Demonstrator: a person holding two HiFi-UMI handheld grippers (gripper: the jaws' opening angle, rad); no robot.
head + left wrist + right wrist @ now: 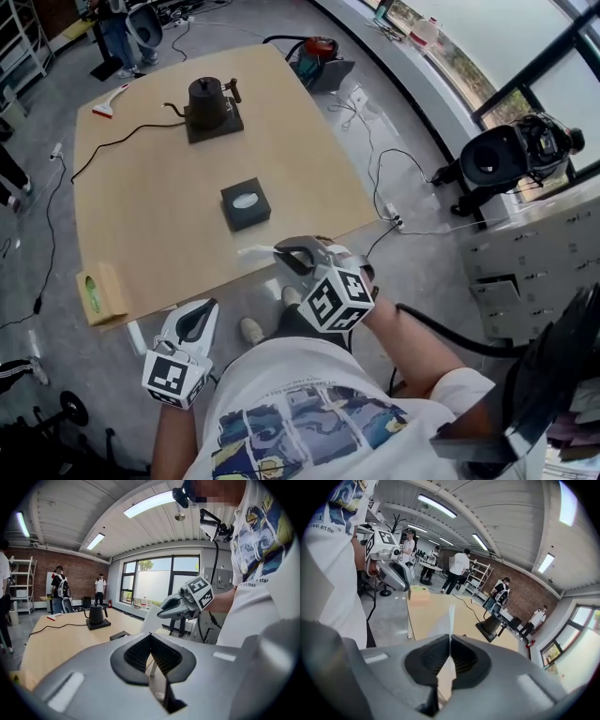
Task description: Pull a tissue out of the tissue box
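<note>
A person stands at the near edge of a large wooden counter (159, 206), a two-jaw tool in each hand. The right tool (289, 253) has its jaws closed on a white tissue (255, 251). The sheet sticks out sideways from the tips, over the counter's near edge. In the right gripper view the tissue (449, 620) runs edge-on between the pressed pads and stands up past them.

The black tissue box (246, 204) sits on the counter just beyond the right tool's tips, apart from the held tissue. It has a pale oval opening on top.

The left tool (199, 317) is off the counter's near edge, lower and to the left of the right tool. Its jaws are closed tip to tip, with nothing between them.

A black kettle (208, 101) on a dark square base stands well beyond the tissue box. A tan box (101, 292) sits at the counter's near corner, beyond and left of the left tool.
</note>
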